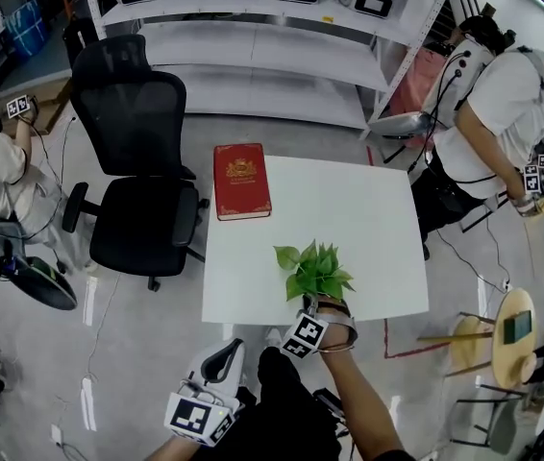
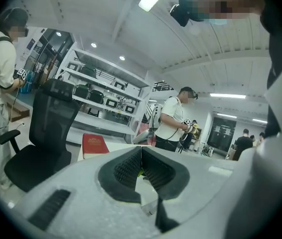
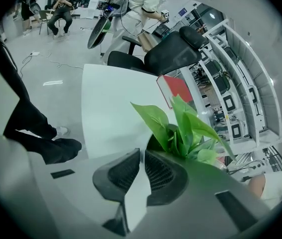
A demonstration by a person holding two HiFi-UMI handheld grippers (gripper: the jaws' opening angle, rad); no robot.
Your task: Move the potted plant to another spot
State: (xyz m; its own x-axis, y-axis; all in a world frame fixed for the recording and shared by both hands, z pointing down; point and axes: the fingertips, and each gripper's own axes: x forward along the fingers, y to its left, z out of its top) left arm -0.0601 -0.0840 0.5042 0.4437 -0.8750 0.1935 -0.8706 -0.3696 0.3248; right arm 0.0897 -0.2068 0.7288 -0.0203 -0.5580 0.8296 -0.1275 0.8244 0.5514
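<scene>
The potted plant (image 1: 318, 269) stands near the front edge of the white table (image 1: 358, 209); its green leaves hide the pot from above. My right gripper (image 1: 322, 305) is at the plant's near side, low at its base. In the right gripper view the leaves (image 3: 186, 128) rise just past the gripper (image 3: 142, 153), whose jaws are pinched to a thin slit at the dark pot rim. My left gripper (image 1: 226, 353) hangs below the table's front left corner, away from the plant. Its pads (image 2: 141, 153) meet with nothing between them.
A red book (image 1: 241, 181) lies at the table's back left. A black office chair (image 1: 137, 181) stands left of the table, white shelving (image 1: 272, 36) behind it. One person (image 1: 503, 113) stands at the right, another crouches at the far left. A round wooden stool (image 1: 505, 339) stands at the right front.
</scene>
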